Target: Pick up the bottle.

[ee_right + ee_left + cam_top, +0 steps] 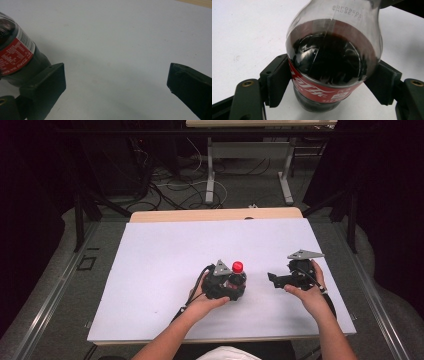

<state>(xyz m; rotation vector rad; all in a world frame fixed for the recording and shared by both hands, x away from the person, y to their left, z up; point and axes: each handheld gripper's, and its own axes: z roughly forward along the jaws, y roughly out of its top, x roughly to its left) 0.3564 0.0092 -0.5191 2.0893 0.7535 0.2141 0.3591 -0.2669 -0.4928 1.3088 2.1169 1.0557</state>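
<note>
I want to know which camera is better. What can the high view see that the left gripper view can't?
High view alone: the bottle's red cap, the right gripper with jaws apart, both hands, and the floor cables. Left gripper view alone: the dark cola inside, the red label and printed digits near the neck, with both pads pressing the bottle's sides. Both share: the bottle held in the left gripper on the white table.

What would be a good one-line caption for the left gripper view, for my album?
The left gripper clamps a cola bottle at its red label above the white table.
</note>
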